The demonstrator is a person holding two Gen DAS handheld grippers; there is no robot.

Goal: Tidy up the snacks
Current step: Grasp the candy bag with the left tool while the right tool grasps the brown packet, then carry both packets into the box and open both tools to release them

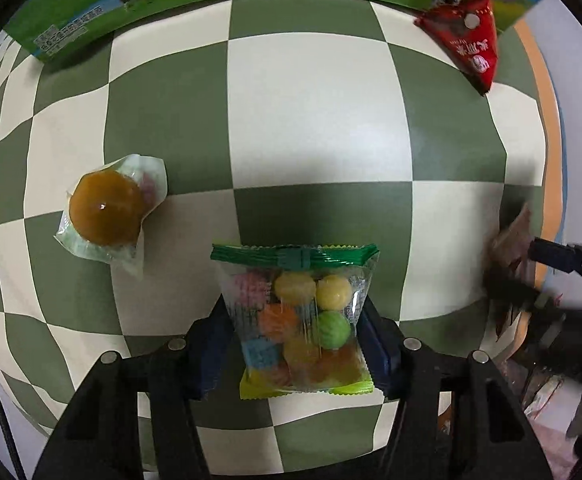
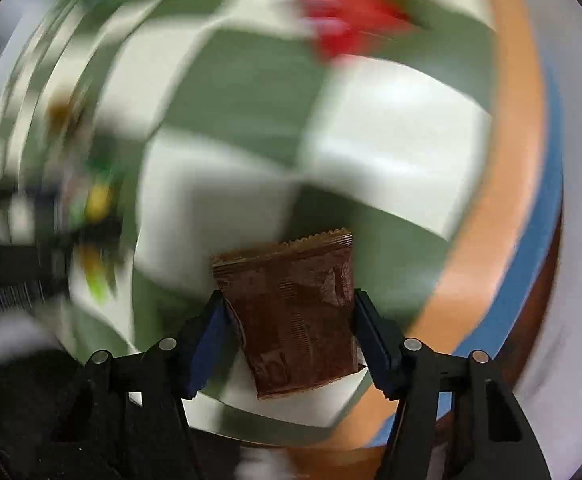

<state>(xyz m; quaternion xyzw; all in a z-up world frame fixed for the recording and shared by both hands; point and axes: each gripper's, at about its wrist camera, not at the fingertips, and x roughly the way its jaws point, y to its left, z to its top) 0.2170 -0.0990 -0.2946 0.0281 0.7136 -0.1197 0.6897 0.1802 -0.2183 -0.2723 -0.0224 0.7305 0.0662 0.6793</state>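
My left gripper [image 1: 295, 318] points down over the green-and-white checked cloth [image 1: 311, 120] and is shut on a clear bag of coloured candies [image 1: 291, 280] with a green top seal. Both pads press the bag's sides. In the right wrist view, my right gripper [image 2: 290, 306] is shut on a brown foil snack packet [image 2: 291, 320], which is gripped by its sides. That view is heavily blurred. From the left wrist view the right gripper [image 1: 551, 264] and its brown packet [image 1: 511, 240] show smeared at the right edge.
A round brown snack in a clear wrapper [image 1: 107, 212] lies left of the candy bag. A red triangular packet [image 1: 467, 40] lies at the far right. A green printed carton [image 1: 131, 12] runs along the far side. The cloth's orange border [image 1: 539, 80] marks the right edge.
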